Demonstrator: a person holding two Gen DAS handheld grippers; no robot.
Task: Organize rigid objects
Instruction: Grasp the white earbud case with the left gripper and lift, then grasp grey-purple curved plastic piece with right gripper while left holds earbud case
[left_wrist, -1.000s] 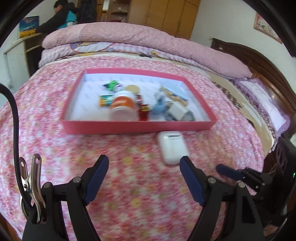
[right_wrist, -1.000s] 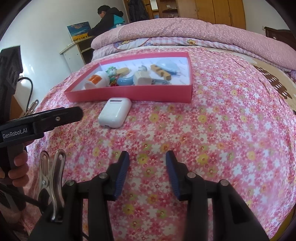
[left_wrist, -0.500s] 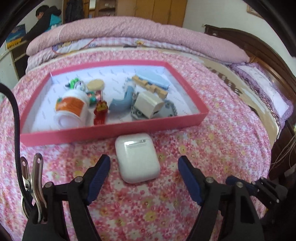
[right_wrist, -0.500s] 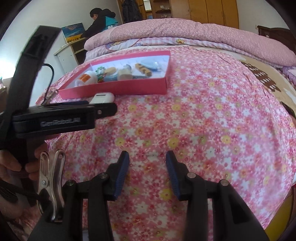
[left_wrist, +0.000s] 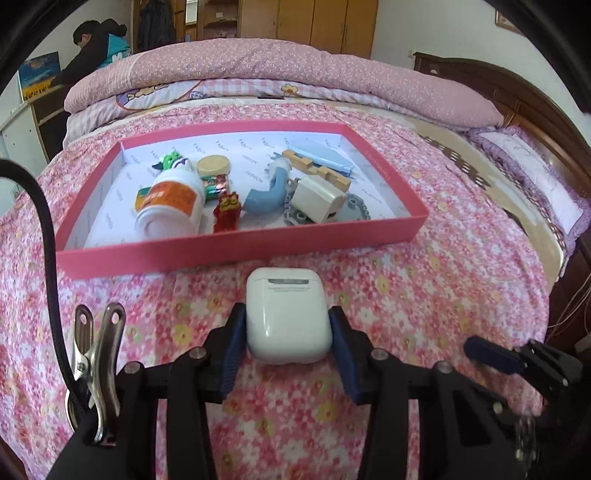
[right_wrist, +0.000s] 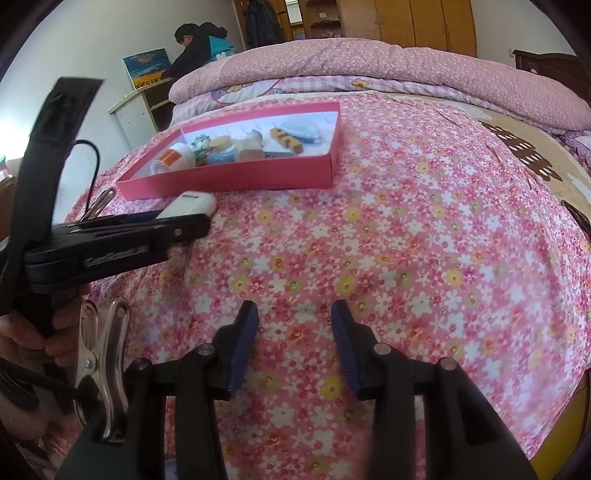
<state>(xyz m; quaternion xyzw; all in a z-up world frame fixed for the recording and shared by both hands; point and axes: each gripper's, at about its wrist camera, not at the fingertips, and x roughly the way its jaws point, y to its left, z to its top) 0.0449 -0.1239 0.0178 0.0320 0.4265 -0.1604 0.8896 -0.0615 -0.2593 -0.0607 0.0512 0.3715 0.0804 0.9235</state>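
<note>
Left gripper (left_wrist: 287, 332) advanced | jaws closing around earbud case (left_wrist: 286, 314)

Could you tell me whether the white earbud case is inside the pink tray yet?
Not yet: the white earbud case lies on the bedspread before the pink tray.

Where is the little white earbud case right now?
The white earbud case lies on the flowery bedspread, just in front of the pink tray, between the closing left gripper's blue pads.
</note>
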